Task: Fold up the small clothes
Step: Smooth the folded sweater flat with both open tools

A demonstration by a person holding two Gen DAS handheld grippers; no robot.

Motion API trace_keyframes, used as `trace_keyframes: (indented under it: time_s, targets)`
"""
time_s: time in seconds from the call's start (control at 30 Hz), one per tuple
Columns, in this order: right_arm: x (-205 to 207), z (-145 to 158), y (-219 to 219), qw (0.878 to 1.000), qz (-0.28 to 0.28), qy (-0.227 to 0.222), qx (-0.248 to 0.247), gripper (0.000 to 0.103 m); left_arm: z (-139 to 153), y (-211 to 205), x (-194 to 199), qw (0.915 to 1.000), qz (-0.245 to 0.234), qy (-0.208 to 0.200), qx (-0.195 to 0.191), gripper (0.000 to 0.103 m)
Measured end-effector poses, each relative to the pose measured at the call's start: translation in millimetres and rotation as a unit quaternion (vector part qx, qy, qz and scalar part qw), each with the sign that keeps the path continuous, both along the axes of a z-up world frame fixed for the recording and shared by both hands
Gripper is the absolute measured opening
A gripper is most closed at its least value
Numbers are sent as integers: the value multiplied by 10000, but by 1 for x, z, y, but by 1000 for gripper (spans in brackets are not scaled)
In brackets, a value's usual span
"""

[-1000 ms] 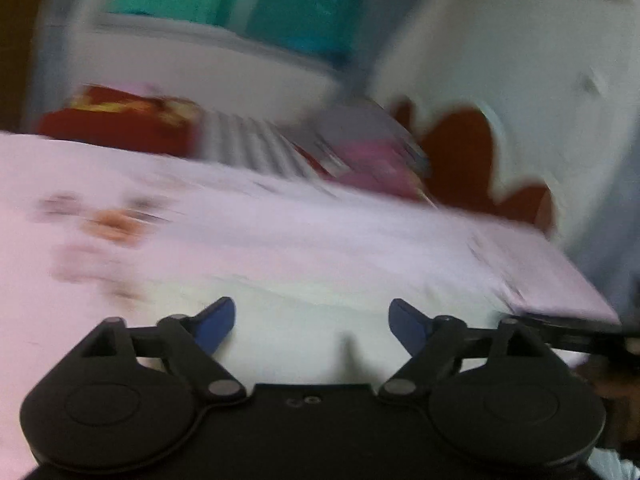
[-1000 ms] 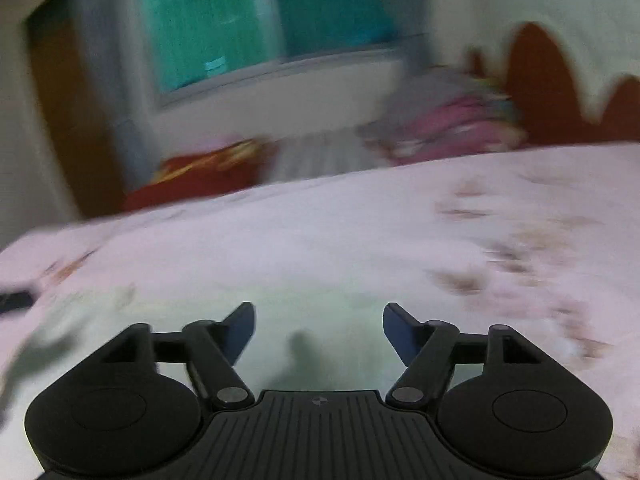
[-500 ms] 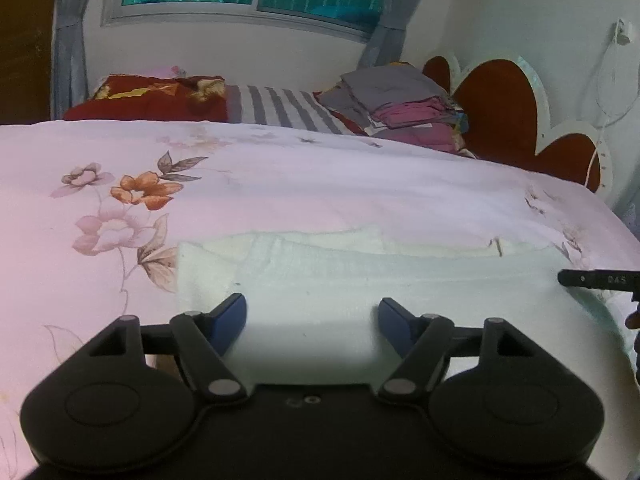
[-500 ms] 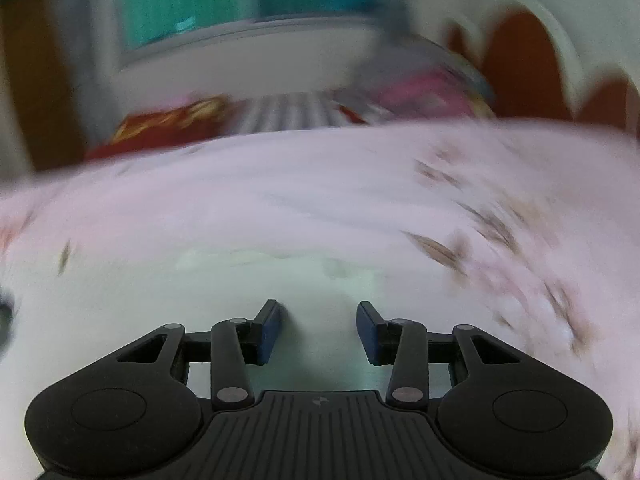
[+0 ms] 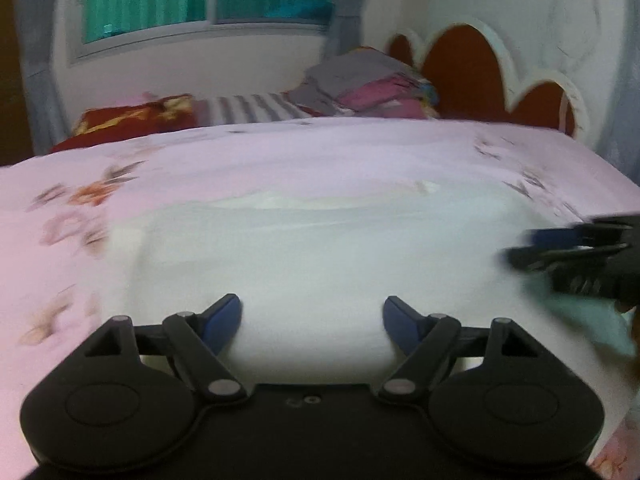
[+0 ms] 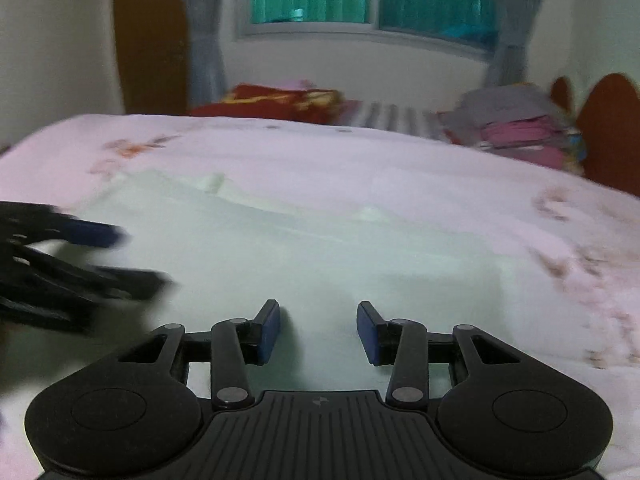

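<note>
So I'm looking down both claws at the white garment [image 5: 320,248] spread flat on the pink floral bedsheet [image 5: 280,152]. From the left gripper [image 5: 312,316] the cloth fills everything from 10 to 2 o'clock, its near edge right under the blue pads, which stand wide apart with nothing pinched between them. The right gripper [image 6: 318,330] has the cloth [image 6: 320,248] dead ahead at 12 too; its jaws have just been closing and now sit about half open, cloth below the gap but no pad pressing on it that I can see. Each claw pokes into the other's view, at 3 o'clock in the left camera and 9 in the right.

No bins or baskets in sight, just a stack of folded clothes [image 5: 372,88] at 1 o'clock by the headboard [image 5: 464,64].

The garment is pale, off-white, plush-looking, with a folded band along its far edge. Everything's motion-blurred, so I can't tell finer detail.
</note>
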State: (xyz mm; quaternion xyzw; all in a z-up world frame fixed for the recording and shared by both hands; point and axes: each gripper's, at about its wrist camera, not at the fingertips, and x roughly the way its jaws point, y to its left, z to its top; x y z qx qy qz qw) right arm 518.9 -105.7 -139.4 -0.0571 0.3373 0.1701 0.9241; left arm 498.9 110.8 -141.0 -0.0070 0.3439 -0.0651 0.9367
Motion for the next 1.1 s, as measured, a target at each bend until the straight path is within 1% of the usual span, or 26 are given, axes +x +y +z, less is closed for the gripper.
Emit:
trace_keyframes:
  time_s: [0.03,0.07,0.1,0.13,0.17,0.2,0.27,0.3,0.33,0.37,0.4,0.43,0.5,0.57,0.6,0.7,0.73,0.8,0.83,0.9,0.97,1.0,1.1]
  targets:
    - [3,-1,-10,9989,-443,-8,-172,41,1,6,-4,10000,75,-9,-16,72]
    - [4,-1,-20,9965,-817,68,-168,41,2,9,-6,9999,98,22,-49,71]
    - [8,1,-28,9943,-1048,198,20,41,6,9,-9,9999,113,29,-89,71]
    - [8,4,-29,9935,-1109,249,101,41,10,6,-10,9999,88,9,-124,71]
    - [7,7,-25,9941,-1067,187,92,41,13,2,-12,9998,17,-27,-180,71]
    - [1,12,-17,9959,-887,80,144,41,15,-4,-15,9997,-77,-59,-239,73]
    - [-13,18,-4,9986,-357,50,375,41,11,-16,-19,9995,-232,49,-215,75]
    - [-19,15,6,9993,-87,109,337,41,5,-19,-17,9995,-250,148,-145,76]
    - [-25,9,16,9997,82,197,150,41,0,-23,-17,9995,-274,185,-13,76]
    - [-27,2,20,9998,92,188,-48,41,-1,-25,-19,9994,-300,129,96,76]
    - [-28,0,18,9999,70,88,-26,41,0,-24,-21,9994,-289,147,133,76]
    - [-26,0,17,9999,-3,146,52,41,4,-22,-24,9995,-254,158,78,76]
    - [-24,10,13,9995,-145,247,142,41,11,-15,-37,9996,-162,119,-193,73]
    - [-38,21,7,9991,25,137,397,41,14,-12,-50,9992,-87,102,-365,72]
    - [-47,25,6,9987,153,179,449,41,14,-14,-60,9992,-59,96,-381,71]
    - [-75,23,14,9966,545,359,499,41,8,-24,-82,9990,-63,174,-405,71]
    - [-85,20,19,9954,667,398,560,41,6,-27,-88,9990,-71,160,-415,65]
    - [-101,16,28,9946,774,402,567,39,2,-31,-97,9990,65,255,-370,61]
    - [-106,13,31,9939,798,460,607,35,-1,-31,-100,9990,102,293,-314,62]
    - [-115,7,37,9934,798,552,607,35,-2,-33,-105,9997,83,206,-80,64]
    - [-122,5,43,9947,814,451,431,35,0,-32,-108,9998,70,185,-7,71]
    - [-127,6,44,9952,816,409,353,35,0,-29,-111,9998,99,166,45,76]
    - [-133,4,38,9972,676,296,144,35,-1,-16,-120,9995,273,145,58,77]
